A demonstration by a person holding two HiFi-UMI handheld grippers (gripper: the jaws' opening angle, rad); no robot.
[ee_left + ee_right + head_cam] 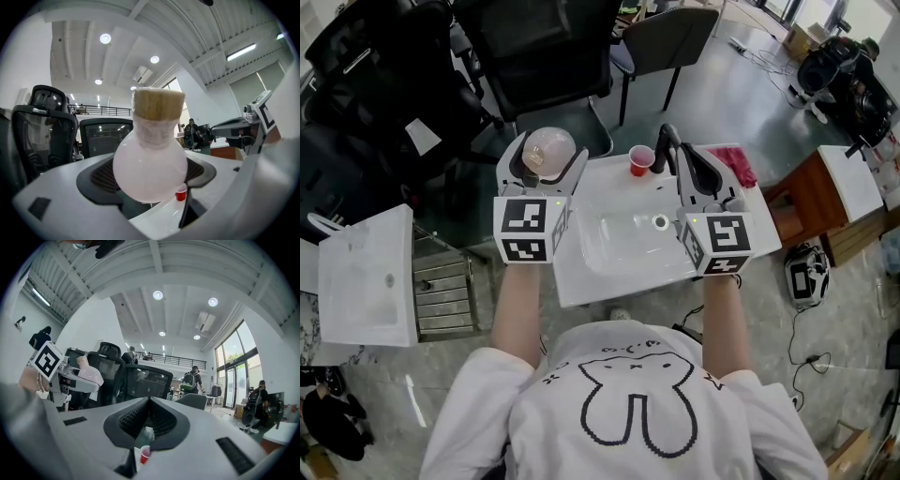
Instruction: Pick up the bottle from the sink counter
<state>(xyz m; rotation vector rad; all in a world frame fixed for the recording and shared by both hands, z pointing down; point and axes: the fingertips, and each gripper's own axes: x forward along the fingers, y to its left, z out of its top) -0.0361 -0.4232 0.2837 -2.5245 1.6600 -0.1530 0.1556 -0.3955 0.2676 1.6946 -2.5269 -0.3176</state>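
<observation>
The bottle (547, 150) is a round pale-pink flask with a cork top. It is held up above the back left corner of the white sink counter (581, 281), with my left gripper (546, 161) shut on its belly. In the left gripper view the bottle (150, 164) fills the middle, cork (158, 104) upward, between the two pads. My right gripper (673, 142) is raised over the counter's back right part, its black jaws closed together with nothing between them. From the right gripper view (149, 401) the bottle (90, 371) shows at the left.
A red cup (641, 160) stands at the counter's back edge, and a pink cloth (737, 169) lies at its right corner. The basin has a drain (661, 222). Behind are black office chairs (534, 47). A second white basin (366, 272) and metal rack (445, 295) stand left; a wooden cabinet (811, 197) stands right.
</observation>
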